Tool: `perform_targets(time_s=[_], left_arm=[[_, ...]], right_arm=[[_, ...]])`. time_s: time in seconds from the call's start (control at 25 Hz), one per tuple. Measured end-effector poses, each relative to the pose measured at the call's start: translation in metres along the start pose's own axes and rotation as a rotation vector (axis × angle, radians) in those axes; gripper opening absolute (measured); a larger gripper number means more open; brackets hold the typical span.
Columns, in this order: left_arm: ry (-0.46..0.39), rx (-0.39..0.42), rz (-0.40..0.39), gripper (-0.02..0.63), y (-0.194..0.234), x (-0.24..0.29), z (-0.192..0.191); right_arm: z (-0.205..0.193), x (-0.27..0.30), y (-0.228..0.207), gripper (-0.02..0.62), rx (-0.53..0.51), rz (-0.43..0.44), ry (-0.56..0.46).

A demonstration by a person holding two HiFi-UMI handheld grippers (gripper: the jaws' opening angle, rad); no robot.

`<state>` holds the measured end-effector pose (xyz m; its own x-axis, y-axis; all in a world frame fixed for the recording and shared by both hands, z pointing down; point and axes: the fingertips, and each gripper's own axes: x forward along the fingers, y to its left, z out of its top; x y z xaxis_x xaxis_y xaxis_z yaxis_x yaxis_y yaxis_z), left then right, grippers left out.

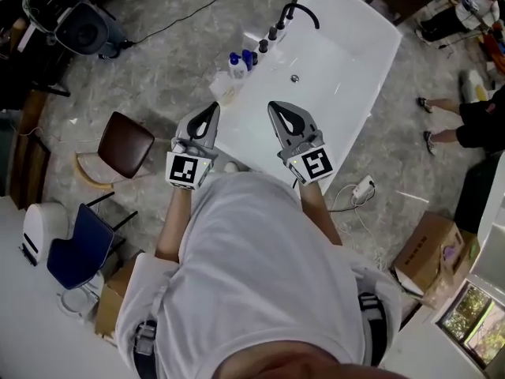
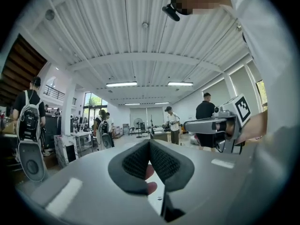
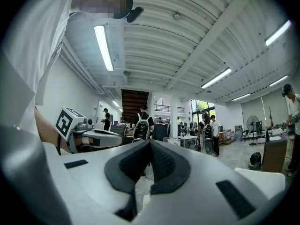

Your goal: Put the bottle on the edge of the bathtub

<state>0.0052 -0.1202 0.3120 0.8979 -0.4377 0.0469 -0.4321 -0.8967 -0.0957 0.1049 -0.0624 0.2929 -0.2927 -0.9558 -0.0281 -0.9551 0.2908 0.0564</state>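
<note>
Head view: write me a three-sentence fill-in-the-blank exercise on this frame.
The curved faucet on the white bathtub is ____ in colour.
The blue-capped bottles stand at the bathtub's ____ side.
The left gripper and right gripper both have their jaws ____, holding nothing.
Missing words: black; left; shut.

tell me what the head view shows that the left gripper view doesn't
Only head view: the white bathtub, its black faucet, blue-capped bottles at its edge, a brown chair. Only left gripper view: ceiling lights, a person wearing a backpack. Both: the left gripper, jaws together, and the right gripper.
</note>
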Motion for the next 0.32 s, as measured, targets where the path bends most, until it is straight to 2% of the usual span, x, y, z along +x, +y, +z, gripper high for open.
perform_targets(time_s=[0.12,0.32], left_arm=[[-0.01,-0.033,-0.012,-0.006,0.003,0.0,0.002],[-0.043,-0.043,-0.023,-0.005,0.004,0.007,0.007]], right_arm=[[0.009,0.004,0.003,0.002,-0.016,0.001,-0.015],[0.021,0.012,0.004,0.002,-0.024,0.018,-0.043]])
